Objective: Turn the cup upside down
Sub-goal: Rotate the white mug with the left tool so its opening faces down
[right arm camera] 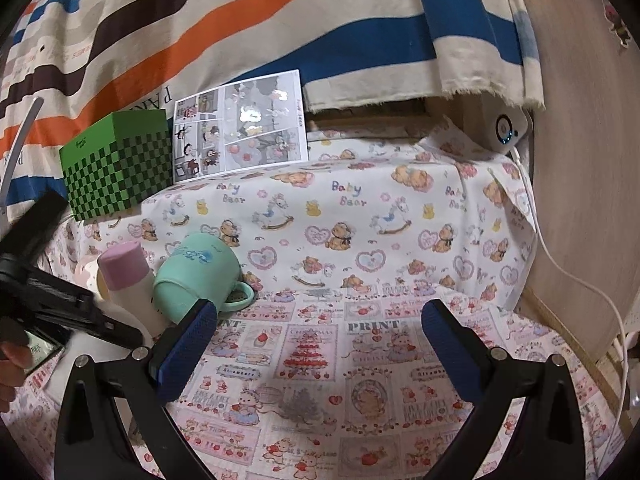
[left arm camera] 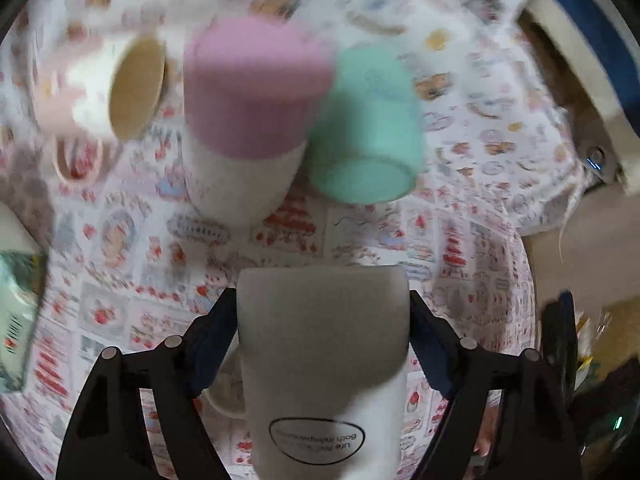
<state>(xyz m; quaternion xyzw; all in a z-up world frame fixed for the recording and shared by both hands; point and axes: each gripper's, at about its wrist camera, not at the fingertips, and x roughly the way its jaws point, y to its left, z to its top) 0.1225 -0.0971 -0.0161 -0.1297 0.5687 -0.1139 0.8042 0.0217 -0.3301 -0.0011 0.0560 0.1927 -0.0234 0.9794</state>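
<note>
Left gripper [left arm camera: 323,344]: clenched on the white cup [left arm camera: 324,360], blue textured pads [left arm camera: 216,344] pressing both sides of its smooth cylindrical wall. The cup lies between the fingers, flat end pointing away, handle at left, an oval printed label on its near part. Beyond it, blurred: a pink-capped white bottle [left arm camera: 248,120], a mint cup [left arm camera: 368,136] on its side. Right gripper [right arm camera: 320,344]: released, jaws spread, above the printed cloth [right arm camera: 360,220] on the desk.

A home: teddy-bear tablecloth [right arm camera: 360,216], striped curtain [right arm camera: 240,20], mugs [right arm camera: 196,276].
</note>
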